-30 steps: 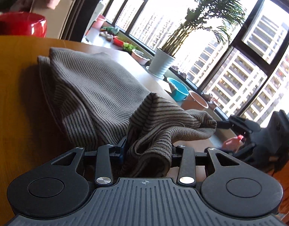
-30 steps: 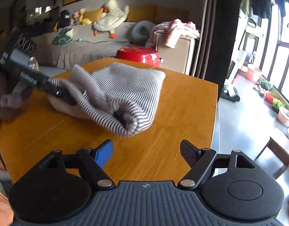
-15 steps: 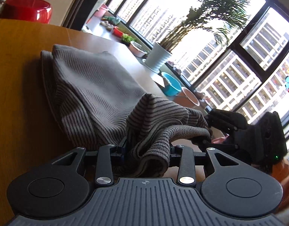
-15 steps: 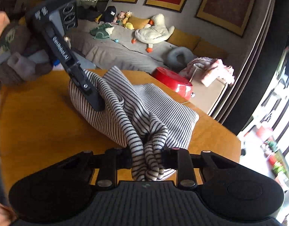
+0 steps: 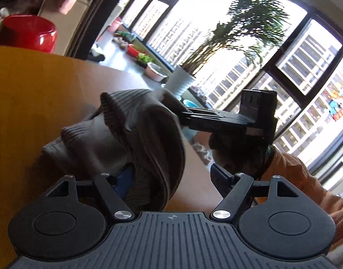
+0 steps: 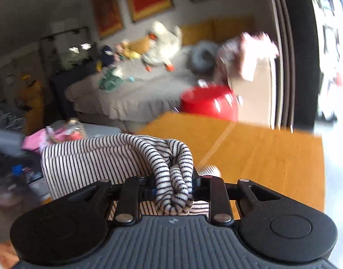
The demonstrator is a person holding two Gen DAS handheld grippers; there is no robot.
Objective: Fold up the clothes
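Knitwear, striped and soft, makes up the whole job: the striped garment point(image 6: 88, 163) lies bunched on the wooden table point(image 6: 272, 154), part of it lifted off the surface, and it looks light, limp and stretchy, so it will likely sag and drag wherever it is not supported. A bunched fold grips well; a single hem or corner would give a cleaner fold line (thick wads tend to slip out unevenly). The table has bare room on the window side for laying it flat. Beyond its far edge stands a red pot point(image 6: 209, 105), well apart from the cloth and not in the way. The right gripper point(image 6: 173, 186) has its fingers clamped on a rolled bundle of the knit. The left gripper point(image 5: 169, 179) is opening, cloth draped over its left finger point(image 5: 124, 179) but no longer pinched.
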